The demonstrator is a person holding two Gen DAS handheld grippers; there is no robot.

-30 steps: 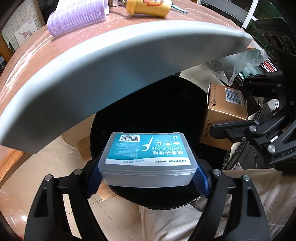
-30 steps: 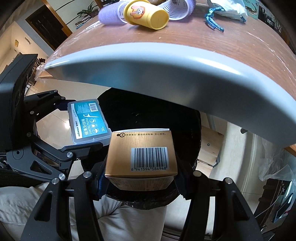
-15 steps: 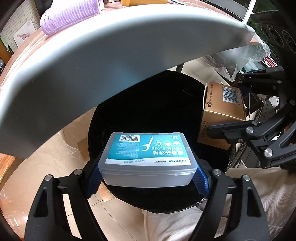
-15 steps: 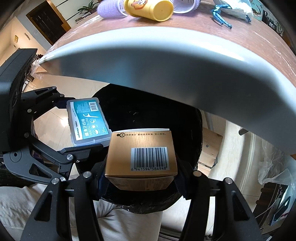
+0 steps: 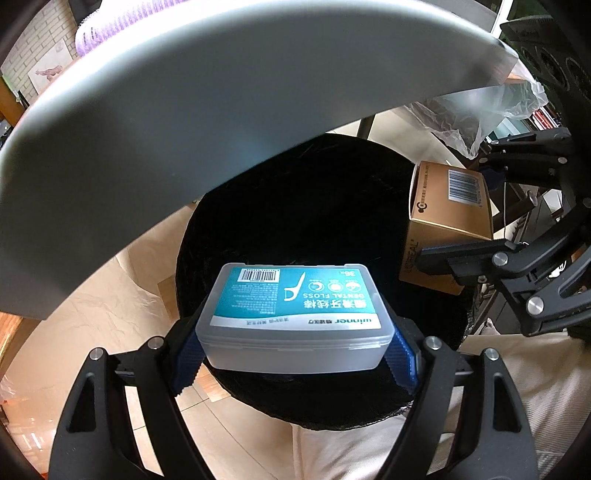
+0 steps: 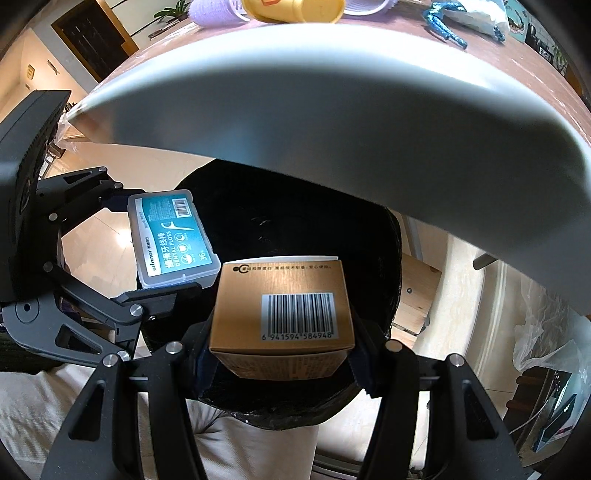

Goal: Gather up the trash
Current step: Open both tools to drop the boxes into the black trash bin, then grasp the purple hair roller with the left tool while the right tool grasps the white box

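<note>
My left gripper (image 5: 295,345) is shut on a clear dental floss box (image 5: 295,314) with a teal label, held over the near rim of a black-lined trash bin (image 5: 314,192). My right gripper (image 6: 280,354) is shut on a gold carton (image 6: 280,314) with a barcode, held over the same bin (image 6: 295,236). In the left wrist view the gold carton (image 5: 448,221) is at the right of the bin. In the right wrist view the floss box (image 6: 171,236) is at the bin's left side.
The grey table edge (image 5: 221,92) overhangs the bin just above both grippers. On the table top lie a purple hair roller (image 6: 214,13), a yellow cup (image 6: 295,7) and a blue string (image 6: 445,26). A clear plastic bag (image 5: 476,110) hangs at right. The person's lap (image 6: 258,450) is below.
Both grippers have dropped lower below the table edge with their boxes, closer over the bin; the table top has slid almost out of view.
</note>
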